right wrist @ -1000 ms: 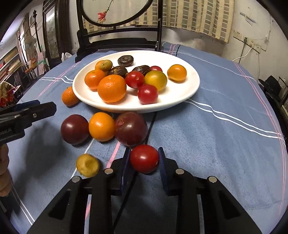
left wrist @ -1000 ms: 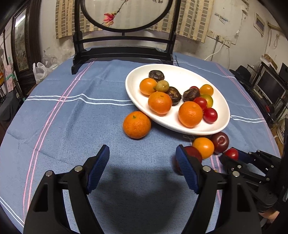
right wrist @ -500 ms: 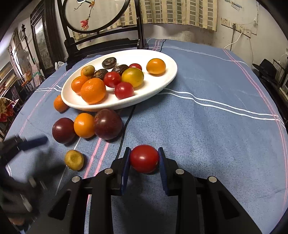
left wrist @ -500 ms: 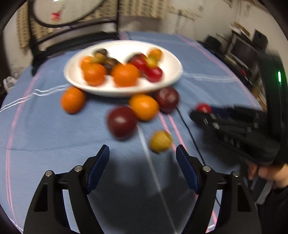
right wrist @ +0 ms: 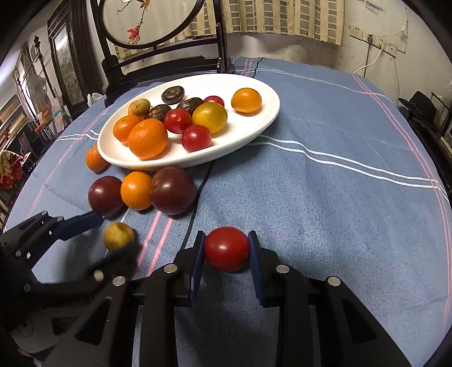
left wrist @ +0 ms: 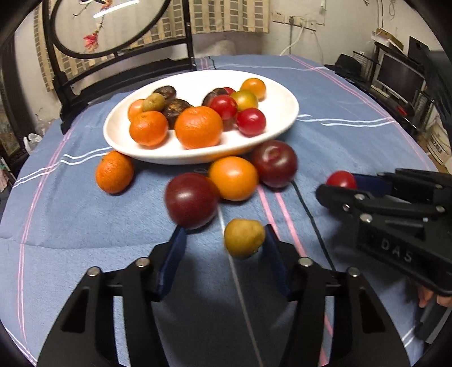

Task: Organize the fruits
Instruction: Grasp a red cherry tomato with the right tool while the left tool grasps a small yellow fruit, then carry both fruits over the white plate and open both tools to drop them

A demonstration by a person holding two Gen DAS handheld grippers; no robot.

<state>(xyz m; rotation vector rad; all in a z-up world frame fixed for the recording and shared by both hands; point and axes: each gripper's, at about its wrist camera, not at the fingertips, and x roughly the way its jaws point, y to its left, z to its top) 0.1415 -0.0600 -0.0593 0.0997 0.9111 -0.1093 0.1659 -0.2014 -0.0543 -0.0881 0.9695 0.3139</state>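
Observation:
A white oval plate holds several oranges, tomatoes and dark fruits. In front of it on the blue cloth lie an orange, two dark red plums and another orange. My left gripper is open, with a small yellow fruit between its fingers, against the right one. My right gripper is shut on a red tomato, to the right of the loose fruits.
A dark wooden stand with a round painted screen stands behind the plate. A thin black cable runs across the cloth from under the plate. Shelves and boxes stand off the table's right side.
My left gripper swung right, moved forward around the small yellow fruit and narrowed its jaws. My right gripper kept hold of the red tomato and drew back slightly from the plate.

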